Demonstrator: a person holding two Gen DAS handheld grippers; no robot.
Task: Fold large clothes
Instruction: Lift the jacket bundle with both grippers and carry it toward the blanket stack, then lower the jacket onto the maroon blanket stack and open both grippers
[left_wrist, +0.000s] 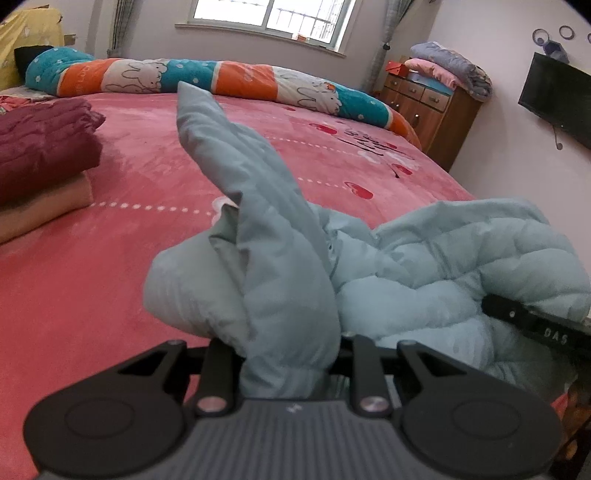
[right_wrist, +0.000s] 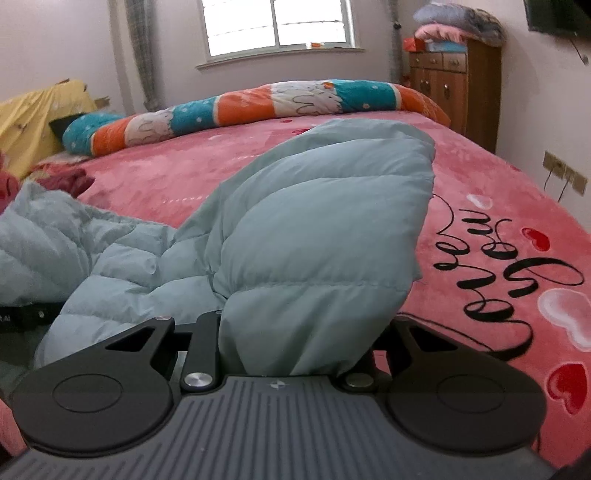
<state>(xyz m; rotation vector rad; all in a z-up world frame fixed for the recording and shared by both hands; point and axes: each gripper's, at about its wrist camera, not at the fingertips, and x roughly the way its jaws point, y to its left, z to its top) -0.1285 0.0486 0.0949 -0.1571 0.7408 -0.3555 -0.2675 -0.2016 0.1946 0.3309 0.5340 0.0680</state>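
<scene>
Left claw (left_wrist: 286, 354): clenched on a bunched fold of the pale blue padded jacket (left_wrist: 424, 266); a long narrow part, likely a sleeve, stands up from the grip over the bed (left_wrist: 147, 173).
Right claw (right_wrist: 295, 339): clenched on a broad quilted part of the jacket (right_wrist: 314, 236), which bulges up between its fingers and hides their tips.
Jacket: lifted at both grips, the rest slumped in a heap on the pink heart-print bed cover between the two claws.
Left wrist view only: a folded dark red garment (left_wrist: 44, 144) on a folded peach one (left_wrist: 40, 210) at the bed's left side; a black screen (left_wrist: 557, 99) on the right wall; the right claw's black finger entering from the right edge, tucked into the jacket.
Right wrist view only: black script lettering (right_wrist: 517, 291) and white and red hearts on the cover; wall sockets (right_wrist: 565, 173) at right.
Both views: the striped rabbit-print rolled quilt (left_wrist: 229, 77) along the far side of the bed, the window (right_wrist: 277, 26), the wooden cabinet (right_wrist: 454, 81) with bedding stacked on top.
</scene>
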